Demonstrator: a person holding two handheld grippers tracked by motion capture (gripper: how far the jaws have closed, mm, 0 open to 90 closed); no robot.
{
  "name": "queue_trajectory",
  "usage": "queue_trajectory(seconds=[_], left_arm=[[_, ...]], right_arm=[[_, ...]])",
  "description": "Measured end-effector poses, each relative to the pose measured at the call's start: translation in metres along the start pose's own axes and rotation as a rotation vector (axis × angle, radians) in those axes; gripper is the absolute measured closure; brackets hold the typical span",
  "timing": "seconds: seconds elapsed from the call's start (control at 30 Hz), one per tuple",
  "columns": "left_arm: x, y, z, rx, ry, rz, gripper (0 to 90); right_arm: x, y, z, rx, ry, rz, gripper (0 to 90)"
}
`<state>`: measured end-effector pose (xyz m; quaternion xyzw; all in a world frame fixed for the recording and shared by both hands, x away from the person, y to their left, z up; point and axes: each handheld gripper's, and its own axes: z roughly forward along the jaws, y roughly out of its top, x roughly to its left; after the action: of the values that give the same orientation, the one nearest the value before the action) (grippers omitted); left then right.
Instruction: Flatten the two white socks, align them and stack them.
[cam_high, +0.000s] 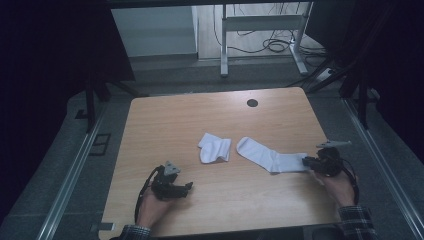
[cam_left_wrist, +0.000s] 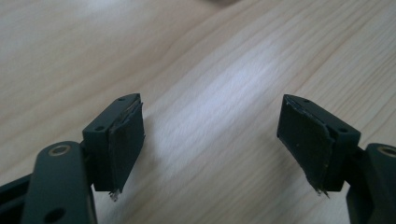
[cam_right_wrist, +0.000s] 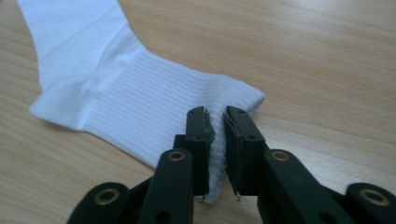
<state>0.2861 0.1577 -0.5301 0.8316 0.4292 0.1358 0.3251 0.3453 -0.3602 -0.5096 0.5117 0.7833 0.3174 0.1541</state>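
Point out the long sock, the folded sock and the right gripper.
Long sock (cam_high: 267, 156): high view, middle of its foot.
Folded sock (cam_high: 215, 148): high view, centre.
Right gripper (cam_right_wrist: 218, 123): right gripper view, between its fingertips.

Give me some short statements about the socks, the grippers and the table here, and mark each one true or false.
1. The right gripper is shut on the cuff of the long white ribbed sock. True.
2. The left gripper holds the folded white sock. False: it is open over bare wood.
3. The two socks lie stacked. False: they lie side by side, apart.
4. The light wooden table has a dark round hole near its far edge. True.
5. The long sock hangs in the air. False: it lies on the table.
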Motion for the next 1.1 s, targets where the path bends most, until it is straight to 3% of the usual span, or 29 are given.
queue_trajectory(seconds=[0.13, 0.33, 0.47, 0.67, 0.9, 1.1], left_arm=[[-0.003, 0.014, 0.003, -0.036, -0.035, 0.013, 24.6], [-0.009, 0.038, 0.016, -0.058, -0.025, 0.043, 30.3], [-0.019, 0.064, 0.030, -0.085, -0.031, 0.079, 37.1], [-0.034, 0.088, 0.044, -0.091, -0.041, 0.121, 44.0], [-0.057, 0.115, 0.066, -0.091, -0.060, 0.148, 47.2], [-0.064, 0.128, 0.086, -0.079, -0.052, 0.157, 54.9]], right_arm=[[0.000, 0.002, -0.004, -0.037, -0.023, -0.005, 68.6], [-0.002, 0.000, -0.005, -0.042, -0.042, -0.005, 64.9], [-0.003, -0.003, -0.003, -0.022, -0.040, -0.004, 69.3], [-0.002, -0.005, 0.005, 0.025, -0.041, -0.033, 79.6], [-0.009, 0.002, 0.014, 0.018, -0.059, -0.050, 79.7], [-0.010, 0.005, 0.018, 0.008, -0.065, -0.057, 78.7]])
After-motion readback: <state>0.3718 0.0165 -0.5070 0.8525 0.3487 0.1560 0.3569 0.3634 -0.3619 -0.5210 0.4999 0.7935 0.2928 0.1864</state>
